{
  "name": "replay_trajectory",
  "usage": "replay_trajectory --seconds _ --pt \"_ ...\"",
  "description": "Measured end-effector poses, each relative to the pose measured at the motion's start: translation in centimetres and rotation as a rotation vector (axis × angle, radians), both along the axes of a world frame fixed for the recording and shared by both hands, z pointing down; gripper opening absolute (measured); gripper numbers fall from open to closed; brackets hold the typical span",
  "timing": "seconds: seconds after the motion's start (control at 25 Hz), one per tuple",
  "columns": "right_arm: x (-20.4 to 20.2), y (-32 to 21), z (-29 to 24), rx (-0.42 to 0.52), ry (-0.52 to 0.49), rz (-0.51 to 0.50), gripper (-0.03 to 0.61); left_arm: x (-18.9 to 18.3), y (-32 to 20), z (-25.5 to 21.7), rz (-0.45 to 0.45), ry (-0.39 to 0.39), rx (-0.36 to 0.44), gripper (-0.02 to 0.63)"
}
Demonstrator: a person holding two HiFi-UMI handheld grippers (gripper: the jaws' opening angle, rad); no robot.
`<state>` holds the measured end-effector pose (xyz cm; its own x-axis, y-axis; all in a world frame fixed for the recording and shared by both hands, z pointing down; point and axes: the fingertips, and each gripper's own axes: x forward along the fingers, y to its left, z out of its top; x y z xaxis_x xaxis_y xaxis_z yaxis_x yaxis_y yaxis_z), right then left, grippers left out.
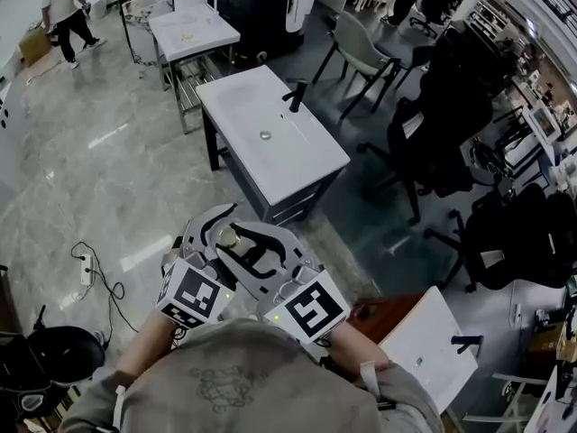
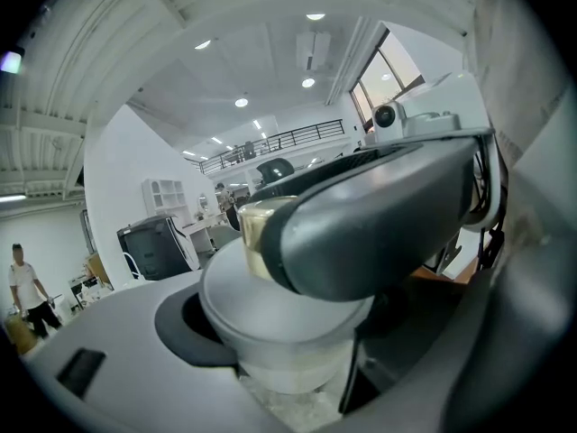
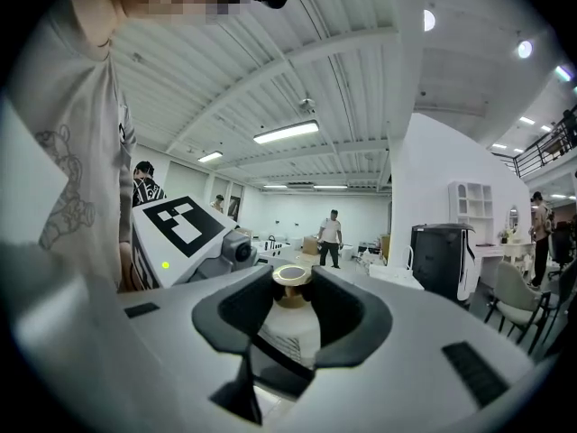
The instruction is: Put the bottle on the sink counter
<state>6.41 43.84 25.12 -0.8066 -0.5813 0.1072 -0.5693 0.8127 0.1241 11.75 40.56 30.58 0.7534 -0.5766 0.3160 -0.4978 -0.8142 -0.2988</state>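
The white rectangular sink counter (image 1: pixel 311 165) on a dark frame carries a shallow basin sunk into its top. In the basin lies a round metal drain (image 1: pixel 265 135), and a black faucet (image 1: pixel 296 95) stands at about 1 o'clock from that drain, on the basin's far edge.

The squat frosted-white bottle (image 1: pixel 228 237) is not on the counter. In the head view it is held at the counter's 6 o'clock, close in front of the person, above the marbled grey floor (image 1: pixel 108 170). It has a wide, rounded, cloudy body narrowing to a short neck, topped by a round gold cap (image 3: pixel 291 275). The frosted wall hides whatever is inside.

Both claws grip it. The right gripper (image 3: pixel 293 300) has its dark pads (image 3: pixel 347 309) closed on the narrow neck just beneath the cap. The left gripper (image 2: pixel 279 354) clamps the broad body lower down. In the left gripper view, one grey jaw of the right gripper crosses in front of the cap at 1 o'clock.
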Motion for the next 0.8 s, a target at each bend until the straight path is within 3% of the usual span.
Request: replay_trajectory --seconds 0.48,0.8 --pt "3.1 -0.6 1.0 0.008 -0.008 -0.045 0.135 2.8 -0.9 1.0 -0.059 0.014 0.005 0.336" --pt "2.6 -0.8 1.8 0.023 -0.015 -0.105 0.135 2.4 -1.4 1.7 -0.110 0.023 0.011 0.336"
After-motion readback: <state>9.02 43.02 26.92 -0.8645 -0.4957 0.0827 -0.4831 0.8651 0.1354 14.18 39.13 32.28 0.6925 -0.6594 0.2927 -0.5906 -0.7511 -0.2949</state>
